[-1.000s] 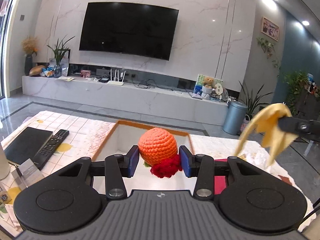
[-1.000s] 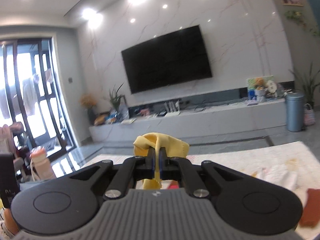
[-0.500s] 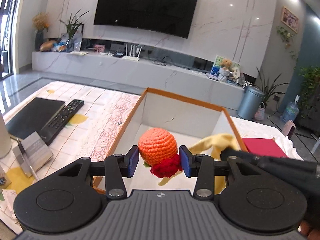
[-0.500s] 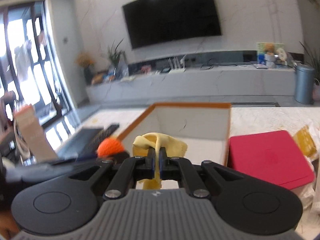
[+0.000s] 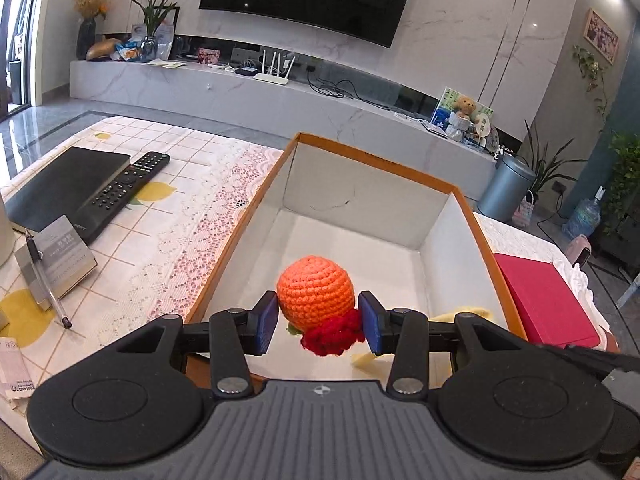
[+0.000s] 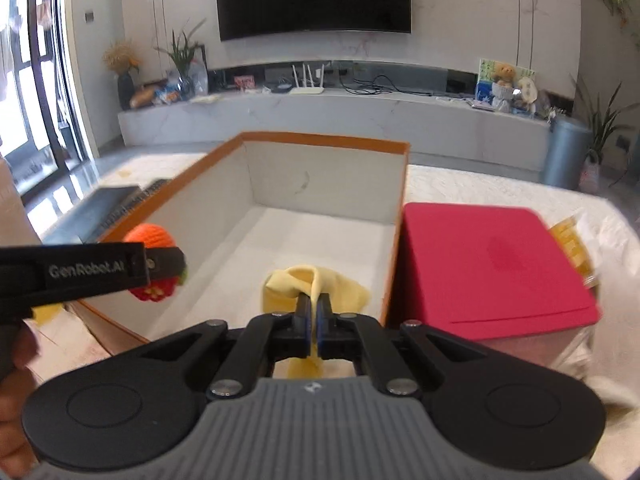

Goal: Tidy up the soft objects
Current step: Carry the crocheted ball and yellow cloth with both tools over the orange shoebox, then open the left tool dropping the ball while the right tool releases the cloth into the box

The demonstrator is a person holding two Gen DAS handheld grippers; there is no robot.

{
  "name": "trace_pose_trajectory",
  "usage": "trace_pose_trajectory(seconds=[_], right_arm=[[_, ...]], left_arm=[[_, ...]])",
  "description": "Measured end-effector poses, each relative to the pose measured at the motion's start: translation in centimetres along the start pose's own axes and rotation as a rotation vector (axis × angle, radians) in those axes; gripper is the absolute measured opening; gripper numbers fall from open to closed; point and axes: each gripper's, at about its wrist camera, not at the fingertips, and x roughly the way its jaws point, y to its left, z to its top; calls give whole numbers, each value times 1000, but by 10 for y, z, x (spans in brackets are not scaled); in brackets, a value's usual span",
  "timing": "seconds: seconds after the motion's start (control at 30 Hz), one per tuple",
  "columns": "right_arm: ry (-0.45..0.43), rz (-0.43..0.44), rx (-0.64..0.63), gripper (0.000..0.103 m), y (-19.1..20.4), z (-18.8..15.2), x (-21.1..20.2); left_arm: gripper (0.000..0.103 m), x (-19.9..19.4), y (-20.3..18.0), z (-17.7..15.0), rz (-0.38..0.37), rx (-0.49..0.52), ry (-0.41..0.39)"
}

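Observation:
An orange crochet ball [image 5: 316, 294] with a red crochet piece [image 5: 332, 334] under it sits between the blue pads of my left gripper [image 5: 318, 320], which is shut on it. It hangs over the near end of an open box [image 5: 368, 160] with an orange rim and white inside. My right gripper [image 6: 314, 310] is shut on a yellow cloth [image 6: 320, 284], low inside the same box near its right wall. From the right wrist view the left gripper [image 6: 160, 262] shows side-on with the ball [image 6: 150, 236]. A corner of the cloth [image 5: 460, 314] peeks past the left gripper.
A red lid or flat box [image 6: 492, 268] lies right of the open box. Left of it on the patterned tablecloth are a black remote [image 5: 128, 184], a dark book [image 5: 60, 188] and a pen [image 5: 48, 284] on a small booklet. A person's hand [image 6: 12, 360] is at the left edge.
Both grippers have tilted down over the box. The right one has swung in from high on the right and lowered the yellow cloth into the box. Both grips are unchanged.

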Motion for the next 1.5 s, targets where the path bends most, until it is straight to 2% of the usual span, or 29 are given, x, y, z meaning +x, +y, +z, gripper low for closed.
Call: trace_pose_trajectory(seconds=[0.07, 0.17, 0.3, 0.4, 0.7, 0.9, 0.97, 1.07, 1.13, 1.2, 1.33, 1.5], right_arm=[[0, -24, -10, 0, -1, 0, -2], [8, 8, 6, 0, -11, 0, -5], [45, 2, -83, 0, -6, -3, -10], [75, 5, -71, 0, -11, -3, -13], [123, 53, -73, 0, -22, -16, -36], [116, 66, -52, 0, -26, -21, -45], [109, 66, -56, 0, -23, -18, -44], [90, 73, -53, 0, -18, -9, -42], [74, 85, -50, 0, -13, -4, -41], [61, 98, -54, 0, -6, 0, -39], [42, 122, -51, 0, 9, 7, -33], [53, 152, -52, 0, 28, 10, -19]], left_arm=[[50, 0, 1, 0, 4, -5, 6], [50, 0, 3, 1, 14, -13, 12], [50, -1, 4, 3, 25, -13, 25], [50, -4, 4, 3, 22, -31, 19], [50, -4, -4, 0, 42, 22, 64], [51, -4, -6, -1, 60, 54, 92], [53, -4, -6, -1, 65, 54, 102], [65, -7, -3, 2, 54, 28, 108], [81, -12, 0, 5, 11, 18, 105], [90, -20, 6, 9, -30, -9, 83], [93, -40, 22, 21, -36, -69, 5], [96, -45, 52, 33, 59, -125, -61]])
